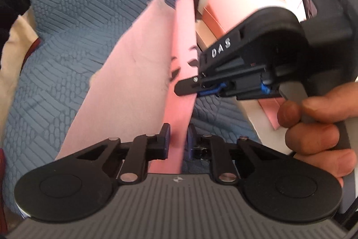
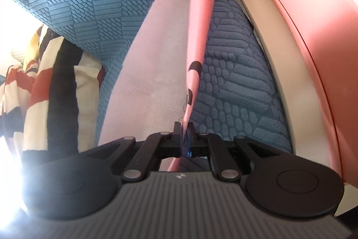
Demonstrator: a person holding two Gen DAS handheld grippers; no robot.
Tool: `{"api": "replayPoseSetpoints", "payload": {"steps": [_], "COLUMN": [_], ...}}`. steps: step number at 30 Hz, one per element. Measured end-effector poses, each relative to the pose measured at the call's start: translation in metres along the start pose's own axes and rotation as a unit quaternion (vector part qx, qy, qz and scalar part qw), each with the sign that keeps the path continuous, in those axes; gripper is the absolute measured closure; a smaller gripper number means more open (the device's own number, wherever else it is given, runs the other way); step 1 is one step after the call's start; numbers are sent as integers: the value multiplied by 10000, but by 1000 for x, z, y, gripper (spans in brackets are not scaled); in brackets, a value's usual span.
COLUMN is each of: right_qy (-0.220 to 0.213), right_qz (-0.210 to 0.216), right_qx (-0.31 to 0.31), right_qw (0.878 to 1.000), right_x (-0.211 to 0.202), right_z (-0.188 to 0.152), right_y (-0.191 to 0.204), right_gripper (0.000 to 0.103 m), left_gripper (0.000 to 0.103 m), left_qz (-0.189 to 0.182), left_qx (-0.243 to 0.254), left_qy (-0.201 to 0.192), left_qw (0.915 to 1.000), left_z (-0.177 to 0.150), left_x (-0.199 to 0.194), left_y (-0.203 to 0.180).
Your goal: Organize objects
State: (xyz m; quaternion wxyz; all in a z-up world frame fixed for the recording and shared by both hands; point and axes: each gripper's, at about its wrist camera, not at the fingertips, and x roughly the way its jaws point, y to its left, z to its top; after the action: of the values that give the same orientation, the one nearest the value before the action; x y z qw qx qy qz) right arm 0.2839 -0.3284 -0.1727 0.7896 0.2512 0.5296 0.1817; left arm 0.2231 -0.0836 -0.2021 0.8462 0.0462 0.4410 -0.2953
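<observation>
A pink flat sleeve with black marks (image 1: 182, 82) is held upright on its edge over the blue textured sofa (image 1: 89, 15). A pale pink foam sheet (image 1: 125, 91) hangs from its left side. My left gripper (image 1: 178, 140) is shut on the sleeve's near edge. My right gripper (image 1: 190, 86) comes in from the right and is shut on the sleeve's right edge higher up. In the right wrist view the right gripper (image 2: 184, 138) clamps the pink sleeve (image 2: 199, 37), with the foam sheet (image 2: 152, 73) to its left.
The blue sofa cushion (image 2: 235, 93) lies under both grippers. A striped blanket (image 2: 44, 86) lies at the left. A large pink box (image 2: 313, 37) and a cream ledge (image 2: 279, 73) stand at the right. A pink box (image 1: 226, 3) sits behind the sofa's right side.
</observation>
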Motion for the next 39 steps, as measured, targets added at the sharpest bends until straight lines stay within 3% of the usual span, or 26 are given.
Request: {"api": "replayPoseSetpoints", "payload": {"steps": [5,8,10,13,14,17,29,36,39], "right_qy": [-82,-213,-307,-431,-448,-443,-180,-8,50], "right_qz": [-56,40,50,-9,-26,36,50,-85,-116], "right_qx": [-71,-129,-194,-380,-439,-559,-1113,-1082,-1059], "right_qw": [9999,9997,9993,9983,9980,9974,9936,9941,9943], "right_x": [-3,-8,-12,-14,-14,-12,7,21,27], "right_z": [2,5,6,7,7,6,-10,-13,-14], "right_y": [3,5,7,13,15,20,44,43,42], "right_gripper": [85,85,85,85,85,85,85,85,86], "left_gripper": [90,90,90,90,90,90,90,90,90], "left_qz": [-539,-876,-1109,-1364,-1367,-1440,-1296,-1160,-1095], "left_qx": [-1037,-1850,-2379,-2901,-2982,-3101,-3294,-3462,-3429], "left_qy": [78,202,294,391,401,451,609,724,732], "left_qw": [9931,9786,9645,9464,9438,9387,9333,9281,9301], "left_z": [0,-1,-4,-11,-11,-14,-13,-12,-11], "left_x": [4,7,10,13,13,15,25,31,30], "left_y": [27,51,66,83,87,88,97,102,102]}}
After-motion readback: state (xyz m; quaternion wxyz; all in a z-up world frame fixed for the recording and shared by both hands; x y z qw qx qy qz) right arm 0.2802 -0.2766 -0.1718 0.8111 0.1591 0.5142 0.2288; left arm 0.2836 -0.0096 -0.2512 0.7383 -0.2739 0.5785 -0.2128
